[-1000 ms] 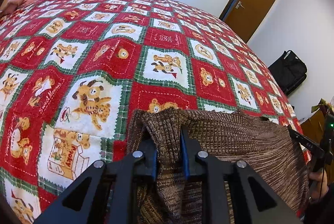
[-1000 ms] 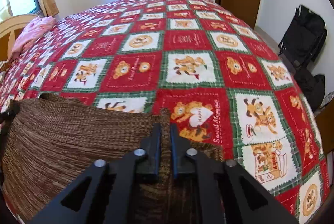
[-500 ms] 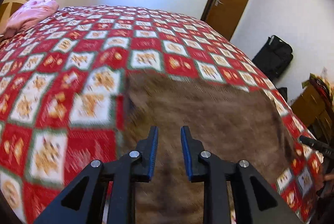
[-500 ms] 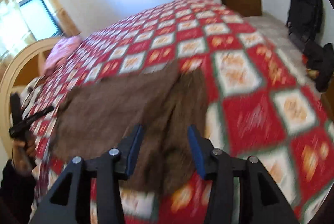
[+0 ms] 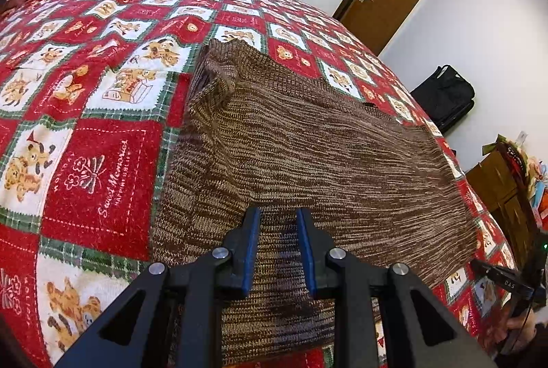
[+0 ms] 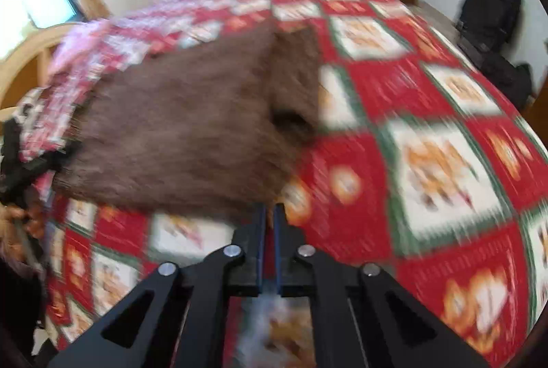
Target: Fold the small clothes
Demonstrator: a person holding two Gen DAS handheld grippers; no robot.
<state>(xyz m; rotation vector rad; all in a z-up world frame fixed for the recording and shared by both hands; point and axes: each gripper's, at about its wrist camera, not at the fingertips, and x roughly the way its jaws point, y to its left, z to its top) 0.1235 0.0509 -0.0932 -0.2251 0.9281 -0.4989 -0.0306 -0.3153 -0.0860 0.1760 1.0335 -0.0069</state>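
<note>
Both grippers have released the brown knit garment (image 5: 308, 155) on the bed (image 5: 102, 145): left gripper (image 5: 276, 231) jaws narrowly parted, right gripper (image 6: 269, 224) jaws nearly closed, empty; its bunched corner risks a crooked fold.

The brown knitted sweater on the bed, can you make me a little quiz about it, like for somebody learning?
1. True or false: the left gripper is clamped shut on the brown knitted sweater.
2. What does the sweater lie on? A) a wooden floor B) a red, white and green teddy-bear patchwork quilt C) a black bag
3. Fill in: in the right wrist view, the blue-padded fingers of the right gripper are nearly ____ with nothing between them.

Key
1. False: its jaws stand open above the sweater.
2. B
3. shut
</note>
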